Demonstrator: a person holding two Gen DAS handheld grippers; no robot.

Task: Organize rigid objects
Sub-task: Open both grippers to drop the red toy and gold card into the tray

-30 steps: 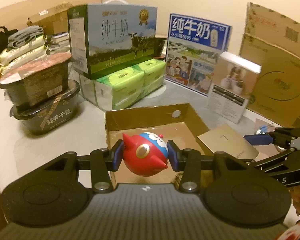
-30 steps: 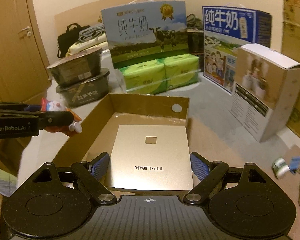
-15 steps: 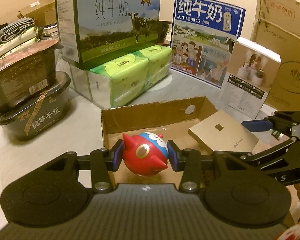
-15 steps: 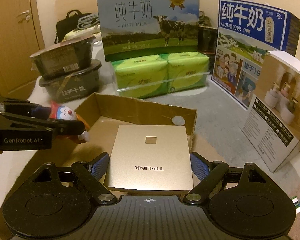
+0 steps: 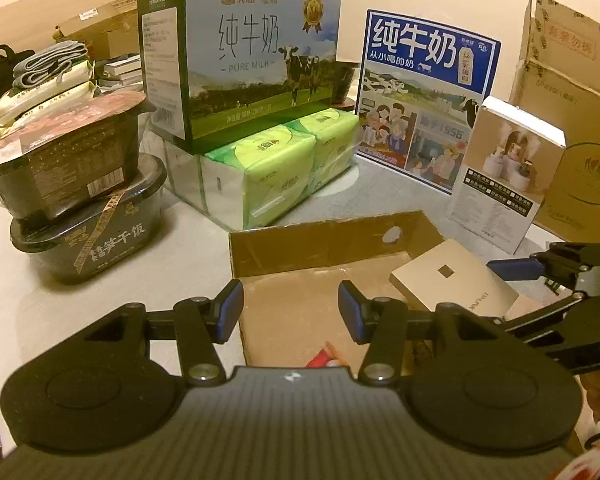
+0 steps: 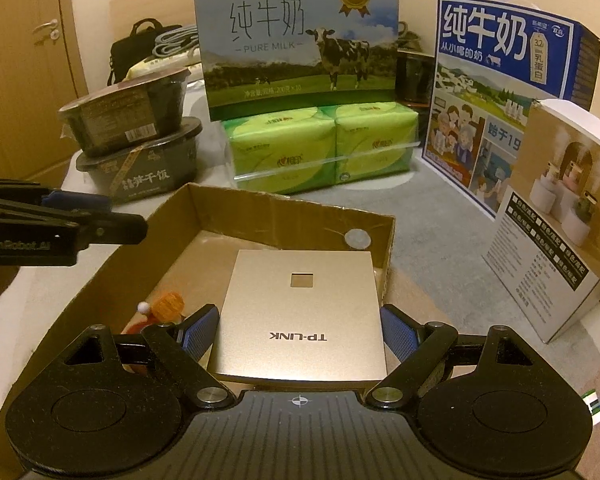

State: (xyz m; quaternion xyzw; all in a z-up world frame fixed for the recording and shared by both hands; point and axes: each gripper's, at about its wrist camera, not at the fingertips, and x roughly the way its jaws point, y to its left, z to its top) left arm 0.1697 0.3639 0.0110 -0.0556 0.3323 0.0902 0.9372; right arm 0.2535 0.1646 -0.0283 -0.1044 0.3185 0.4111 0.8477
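Left hand-held gripper (image 5: pixel 291 310) is opening, jaws parted with nothing between the pads. The red toy (image 6: pixel 160 312) lies on the floor of the cardboard tray (image 5: pixel 324 236), low under this gripper; only a red sliver shows in the left wrist view. From the right wrist view the toy sits just left of the right hand-held gripper (image 6: pixel 298 338), beside its left pad.

That right gripper is clamped on the gold TP-LINK box (image 6: pixel 302 312), pads pressed to both sides, the box's far end reaching over the tray floor toward the far wall.

Past the tray's far wall, on the grey worktop (image 6: pixel 432 248): green tissue packs (image 6: pixel 320 148) with a pure-milk carton (image 6: pixel 296 40) stacked on top. Left of those, two dark food tubs (image 5: pixel 80 188), one on the other. To the right, a blue milk carton (image 5: pixel 424 92) and a humidifier box (image 5: pixel 504 176) standing upright.
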